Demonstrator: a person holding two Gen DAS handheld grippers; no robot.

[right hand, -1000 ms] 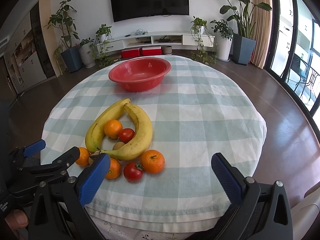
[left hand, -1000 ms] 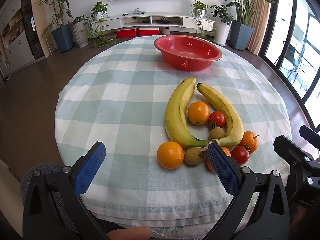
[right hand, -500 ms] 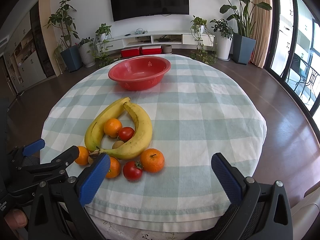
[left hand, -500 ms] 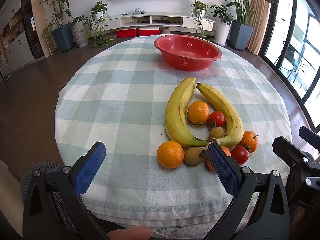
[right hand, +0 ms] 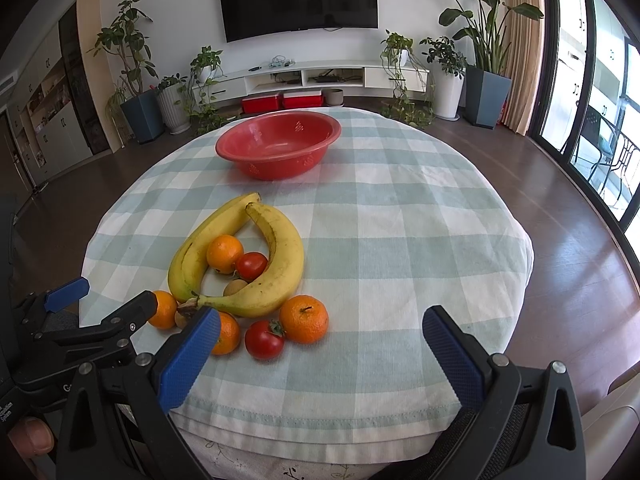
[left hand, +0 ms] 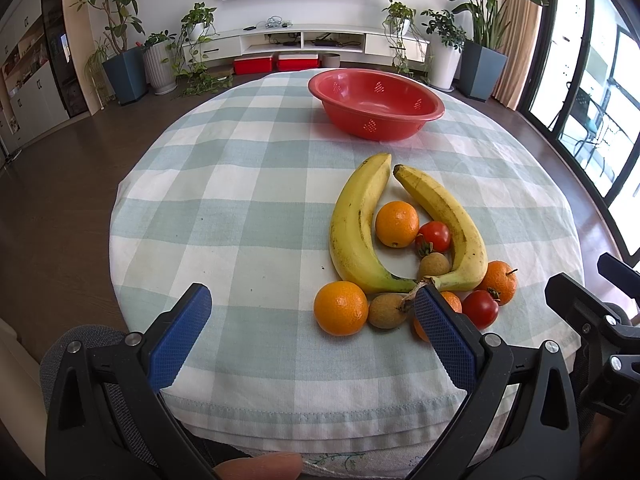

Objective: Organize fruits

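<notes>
Two yellow bananas lie curved toward each other on a round checked tablecloth. Between them sit an orange, a red tomato and a small brown fruit. More oranges, a tomato and another brown fruit cluster by the stems. An empty red bowl stands at the far side. My left gripper hovers open at the near edge, left of the pile. My right gripper is open too, right of the fruit.
The table's near edge lies just under both grippers. Behind the table are a low white TV shelf, potted plants and glass doors on the right. A fingertip shows at the bottom of the left wrist view.
The right wrist view has shifted very slightly, as that gripper drifted a little. The fruit, the bowl and the left gripper look unchanged.
</notes>
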